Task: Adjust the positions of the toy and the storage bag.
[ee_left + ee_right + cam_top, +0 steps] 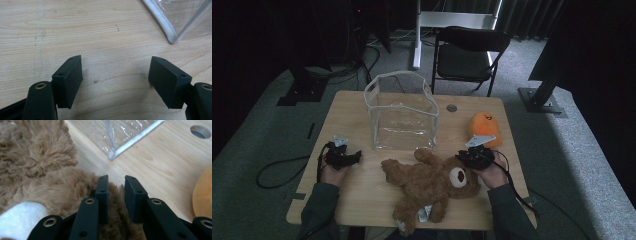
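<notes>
The right hand-held gripper (116,185) pinches the brown fur at the head of the teddy bear (427,182), whose body sprawls away to its left on the desk (362,200). The left hand-held gripper (115,72) rests open, well apart.

A light wooden tabletop (362,190) with rounded corners carries three things. A clear plastic bag (402,112) with white piping stands upright and open near the far edge, left of the middle. A brown teddy bear (427,185) lies sprawled toward the near edge, its head pointing to the right side. An orange plush toy (484,127) sits near the far right corner, beside a small round hole (451,108).
</notes>
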A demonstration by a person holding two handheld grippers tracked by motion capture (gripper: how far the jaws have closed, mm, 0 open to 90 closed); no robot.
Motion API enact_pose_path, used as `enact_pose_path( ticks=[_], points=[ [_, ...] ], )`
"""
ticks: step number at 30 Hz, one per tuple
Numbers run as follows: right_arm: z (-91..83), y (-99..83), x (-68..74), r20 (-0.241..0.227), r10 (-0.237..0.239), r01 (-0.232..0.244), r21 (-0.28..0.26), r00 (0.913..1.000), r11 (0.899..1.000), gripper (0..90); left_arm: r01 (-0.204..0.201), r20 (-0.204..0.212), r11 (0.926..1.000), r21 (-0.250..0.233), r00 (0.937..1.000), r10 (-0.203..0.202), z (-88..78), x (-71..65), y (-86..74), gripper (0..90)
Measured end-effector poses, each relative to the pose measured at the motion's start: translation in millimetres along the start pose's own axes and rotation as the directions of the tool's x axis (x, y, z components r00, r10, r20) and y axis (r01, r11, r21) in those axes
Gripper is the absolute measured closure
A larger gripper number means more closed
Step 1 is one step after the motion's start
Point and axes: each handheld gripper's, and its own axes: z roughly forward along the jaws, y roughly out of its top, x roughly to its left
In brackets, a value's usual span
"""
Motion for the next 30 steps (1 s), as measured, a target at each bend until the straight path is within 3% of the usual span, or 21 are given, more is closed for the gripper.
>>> enact_pose_path(
  ticks=[7,9,11,13,18,20,22,27,30],
  points=[
    [-6.5,0.1,2.2,0.000,-0.007,0.007,0.009,1.0000,1.000,70.6,-0.001,0.002,1.0000,-0.002,1.0000,0.001,0.0,-0.6,-0.1,28.1],
    [-7.3,3.9,1.9,0.019,-0.022,0.023,-0.022,0.9996,1.000,64.7,-0.003,0.003,1.0000,-0.004,1.0000,0.003,-0.3,-1.0,-0.1,29.4],
    [-7.4,6.5,1.4,0.016,-0.022,0.023,-0.040,0.9996,0.999,64.6,-0.004,0.004,1.0000,-0.005,1.0000,0.004,-0.5,-1.6,0.1,33.3],
    [-5.6,16.9,0.3,0.018,-0.025,0.027,-0.098,0.9995,0.995,63.0,-0.011,0.002,0.9999,-0.006,0.9999,0.011,-1.3,-4.1,1.4,35.7],
    [0.7,36.7,0.4,-0.003,-0.032,0.031,-0.157,0.9995,0.987,65.2,-0.014,0.021,0.9979,-0.064,0.9997,0.015,-10.1,-10.3,8.5,38.4],
    [4.9,45.2,-0.2,-0.005,-0.037,0.036,-0.167,0.9993,0.985,66.8,-0.011,0.040,0.9956,-0.093,0.9991,0.015,-14.4,-12.8,12.2,40.4],
    [9.0,52.6,-2.1,-0.019,-0.034,0.030,-0.180,0.9993,0.983,68.2,-0.013,0.084,0.9938,-0.111,0.9963,0.022,-18.3,-14.6,15.7,45.7],
    [18.8,64.8,-8.9,-0.062,-0.004,-0.010,-0.211,0.9981,0.977,72.0,-0.010,0.148,0.9937,-0.111,0.9887,0.026,-18.5,-19.1,23.2,57.1],
    [24.9,68.4,-12.4,-0.088,0.022,-0.042,-0.221,0.9958,0.974,73.4,-0.019,0.165,0.9925,-0.121,0.9856,0.039,-18.6,-23.1,28.0,60.2]
  ],
)
